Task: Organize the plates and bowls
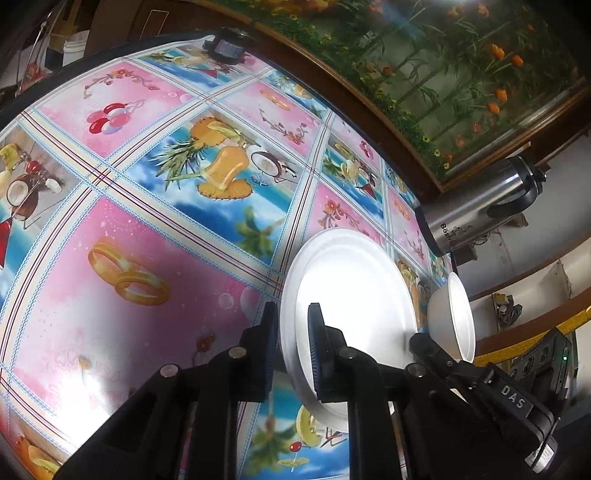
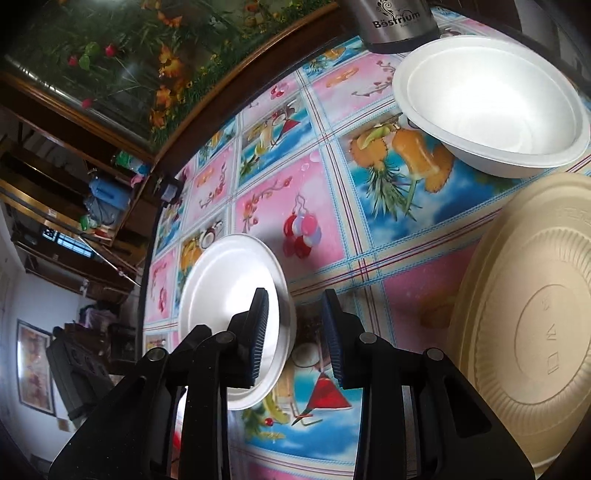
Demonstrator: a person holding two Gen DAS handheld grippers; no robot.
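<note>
A white foam plate (image 1: 354,288) lies on the patterned tablecloth (image 1: 147,206). My left gripper (image 1: 293,343) is open, its jaws straddling the plate's near rim, one finger (image 1: 267,350) outside it and one finger (image 1: 319,354) over it. The same plate shows in the right wrist view (image 2: 225,291). My right gripper (image 2: 295,332) is open and empty; its left finger (image 2: 258,332) is over the plate's right edge. A white foam bowl (image 2: 491,107) stands farther back, also seen at the right in the left wrist view (image 1: 454,317). A beige ribbed plate (image 2: 532,325) is at the right.
A steel thermos jug (image 1: 480,206) stands at the table's far edge, also in the right wrist view (image 2: 395,22), behind the bowl. A framed flower picture (image 1: 461,74) leans behind the table. A small dark device (image 1: 229,46) sits on the far corner.
</note>
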